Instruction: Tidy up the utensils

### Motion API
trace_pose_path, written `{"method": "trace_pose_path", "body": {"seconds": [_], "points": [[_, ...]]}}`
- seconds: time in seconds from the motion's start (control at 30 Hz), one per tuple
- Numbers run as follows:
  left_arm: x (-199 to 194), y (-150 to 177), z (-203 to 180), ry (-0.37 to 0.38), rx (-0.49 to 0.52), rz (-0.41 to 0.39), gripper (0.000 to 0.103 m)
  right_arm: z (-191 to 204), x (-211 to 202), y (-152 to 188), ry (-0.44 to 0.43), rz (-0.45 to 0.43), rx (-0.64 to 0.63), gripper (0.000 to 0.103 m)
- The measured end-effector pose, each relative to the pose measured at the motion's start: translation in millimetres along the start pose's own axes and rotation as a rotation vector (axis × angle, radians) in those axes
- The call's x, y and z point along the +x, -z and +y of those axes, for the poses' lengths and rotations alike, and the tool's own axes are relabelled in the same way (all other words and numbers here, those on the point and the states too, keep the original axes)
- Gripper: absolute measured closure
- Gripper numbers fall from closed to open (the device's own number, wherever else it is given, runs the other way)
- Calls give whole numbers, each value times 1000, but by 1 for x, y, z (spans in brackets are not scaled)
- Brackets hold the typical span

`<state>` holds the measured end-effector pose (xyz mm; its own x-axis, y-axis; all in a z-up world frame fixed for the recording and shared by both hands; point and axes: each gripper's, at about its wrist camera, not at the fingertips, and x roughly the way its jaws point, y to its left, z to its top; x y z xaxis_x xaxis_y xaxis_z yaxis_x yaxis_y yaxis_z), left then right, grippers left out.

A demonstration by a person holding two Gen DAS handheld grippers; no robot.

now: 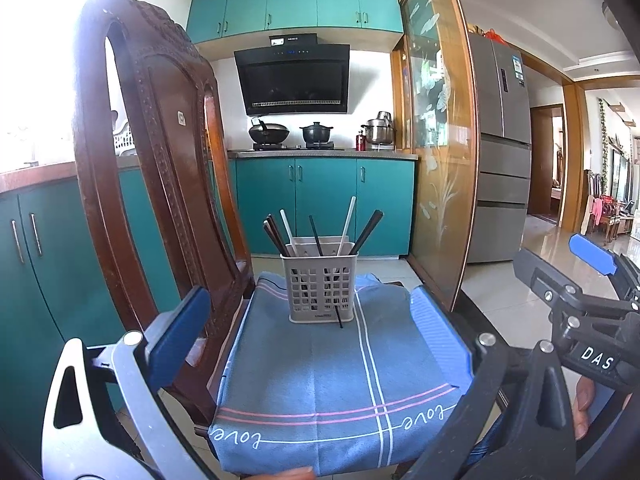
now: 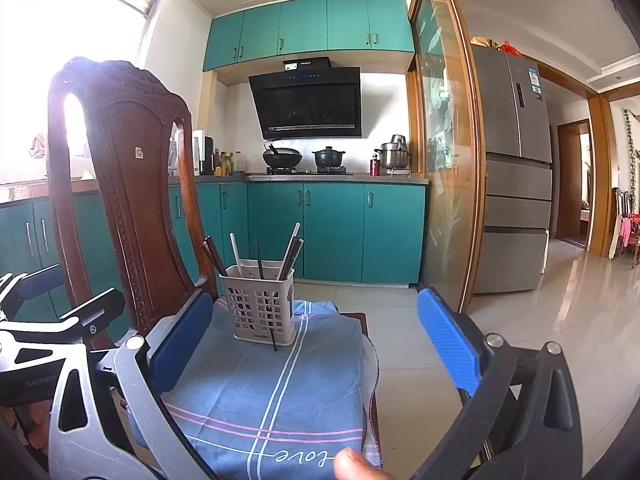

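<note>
Nearest, the left gripper (image 1: 316,344) hangs above the front of a wooden chair (image 1: 160,140), its blue-padded fingers (image 1: 180,332) spread wide apart with nothing between them. The right gripper (image 2: 316,344) is beside it, its jaws likewise wide apart and empty. A blue cloth (image 1: 320,380) with pink and white stripes and the word "love" covers the chair seat. Toward the back of the cloth stands a pale perforated utensil holder (image 1: 320,288), upright, with dark and white chopsticks (image 1: 366,230) leaning out of its top. One dark chopstick tip (image 1: 339,318) pokes out through its lower front. Beyond are teal kitchen cabinets (image 1: 324,200) and a grey refrigerator (image 1: 500,152).
</note>
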<state>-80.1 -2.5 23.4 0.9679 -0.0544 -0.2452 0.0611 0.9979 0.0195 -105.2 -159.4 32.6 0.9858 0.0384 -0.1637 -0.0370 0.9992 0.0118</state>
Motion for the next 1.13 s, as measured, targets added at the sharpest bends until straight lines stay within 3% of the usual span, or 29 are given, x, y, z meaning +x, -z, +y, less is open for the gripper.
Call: {"method": "trace_pose_path", "body": {"seconds": [1.13], "points": [[14,4,2,11,-2,33,3,1,12,5,13,27,-13,3]]}}
